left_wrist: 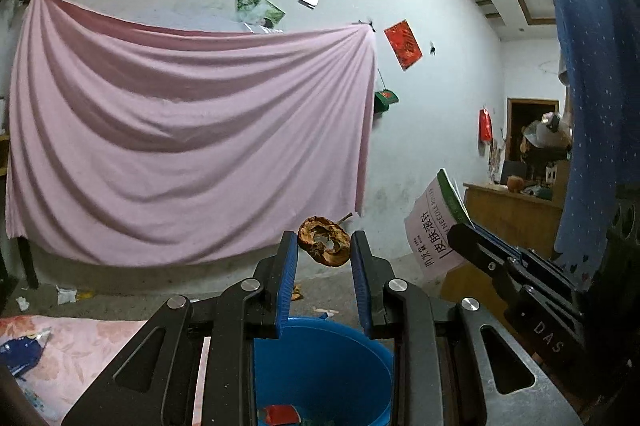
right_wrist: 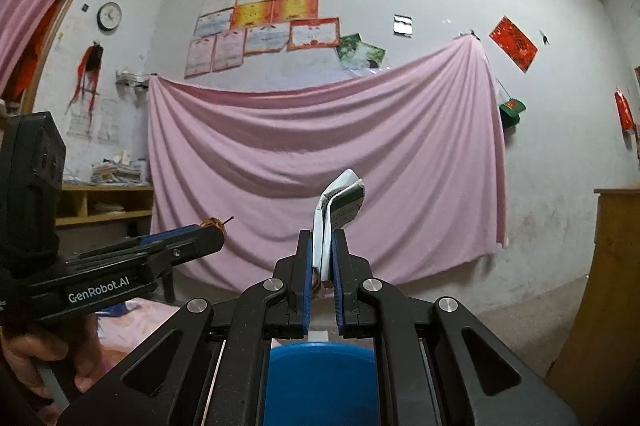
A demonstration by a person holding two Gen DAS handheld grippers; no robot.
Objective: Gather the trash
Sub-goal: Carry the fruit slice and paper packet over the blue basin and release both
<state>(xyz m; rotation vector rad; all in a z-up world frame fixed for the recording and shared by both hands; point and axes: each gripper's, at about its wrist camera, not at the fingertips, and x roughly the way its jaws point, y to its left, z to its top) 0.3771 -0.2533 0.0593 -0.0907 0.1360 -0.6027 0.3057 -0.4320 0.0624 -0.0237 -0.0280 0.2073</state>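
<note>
Left wrist: apple core (left_wrist: 324, 241) between hand-held gripper (left_wrist: 324, 246)

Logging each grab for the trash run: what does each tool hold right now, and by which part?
Left tool pinches a browned apple core across its sides. Right tool is shut on a flattened paper box, gripped at its lower end.

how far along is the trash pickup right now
Done: something red already lies in the blue bucket. In hand: the left gripper pinches a brown apple core, and the right gripper clamps a flattened carton; both sit above the bucket, unreleased. Left: scraps on the floor by the pink sheet.
</note>
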